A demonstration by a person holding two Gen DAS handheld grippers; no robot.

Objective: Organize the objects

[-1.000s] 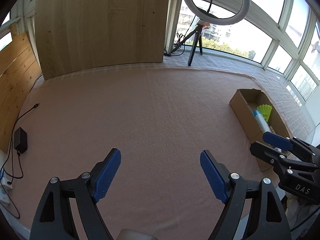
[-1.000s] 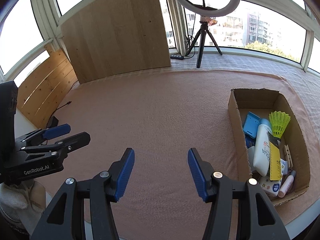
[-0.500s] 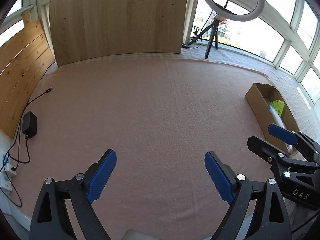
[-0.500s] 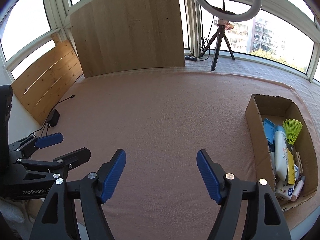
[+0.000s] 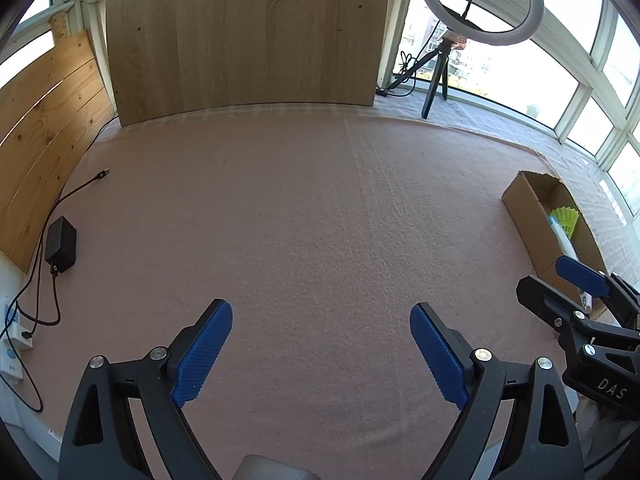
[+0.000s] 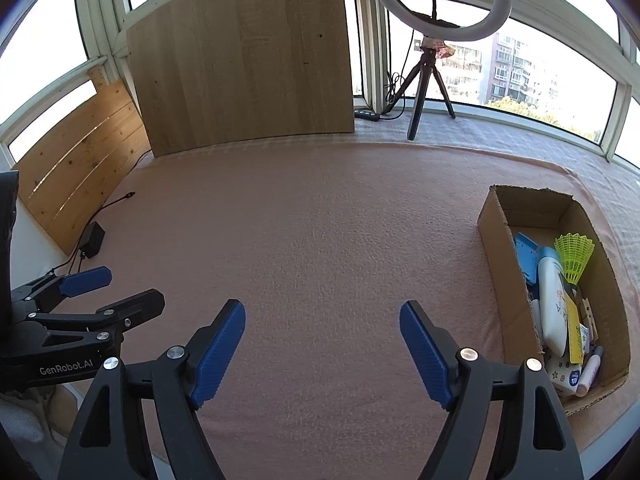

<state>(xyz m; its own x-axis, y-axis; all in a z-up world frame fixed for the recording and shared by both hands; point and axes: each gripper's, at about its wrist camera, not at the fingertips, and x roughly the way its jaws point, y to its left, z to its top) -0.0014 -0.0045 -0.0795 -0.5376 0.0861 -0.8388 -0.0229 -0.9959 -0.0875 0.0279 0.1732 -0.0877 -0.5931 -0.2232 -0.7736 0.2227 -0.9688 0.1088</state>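
Note:
A cardboard box (image 6: pixel 494 240) stands at the right of the pink cloth (image 6: pixel 320 240). It holds a green shuttlecock (image 6: pixel 574 254), a white bottle (image 6: pixel 552 304), a blue case (image 6: pixel 526 258) and several small items. The box also shows in the left wrist view (image 5: pixel 520 200). My left gripper (image 5: pixel 320 350) is open and empty over the near part of the cloth. My right gripper (image 6: pixel 322 346) is open and empty, left of the box. Each gripper shows in the other's view: the right one (image 5: pixel 560 284) and the left one (image 6: pixel 112 288).
A ring light on a tripod (image 6: pixel 424 92) stands at the back. A wooden board (image 6: pixel 248 60) leans at the back and wooden planks (image 6: pixel 80 168) line the left. A black adapter with its cable (image 5: pixel 60 244) lies at the left edge, near a power strip (image 5: pixel 12 340).
Both grippers have drawn back and risen, so more of the cloth and back wall shows. The right gripper's jaws have spread wider. The box and its contents have not moved.

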